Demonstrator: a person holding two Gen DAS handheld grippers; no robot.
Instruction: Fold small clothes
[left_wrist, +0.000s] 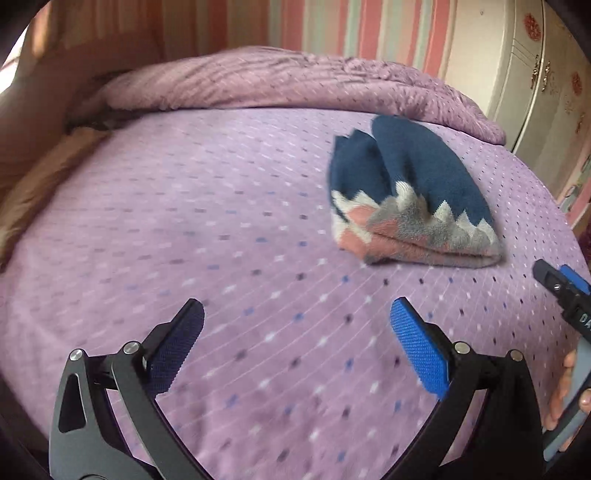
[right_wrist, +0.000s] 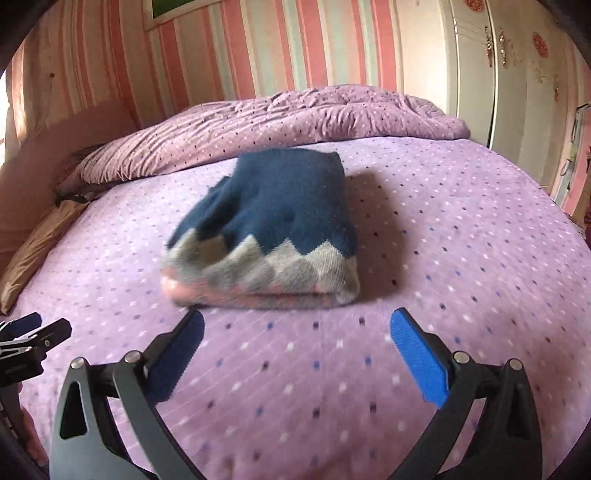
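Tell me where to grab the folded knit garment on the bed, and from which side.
Probably best: grip the folded knit garment at its near folded edge, the grey-and-pink zigzag band, coming from the front with the open right gripper. There the stacked layers meet in one thick edge facing it.

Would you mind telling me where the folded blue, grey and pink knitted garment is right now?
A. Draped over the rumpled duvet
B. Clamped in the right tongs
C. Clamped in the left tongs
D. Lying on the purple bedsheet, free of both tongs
D: the knitted garment rests folded on the bedsheet, ahead of the open, empty right tongs and left tongs.
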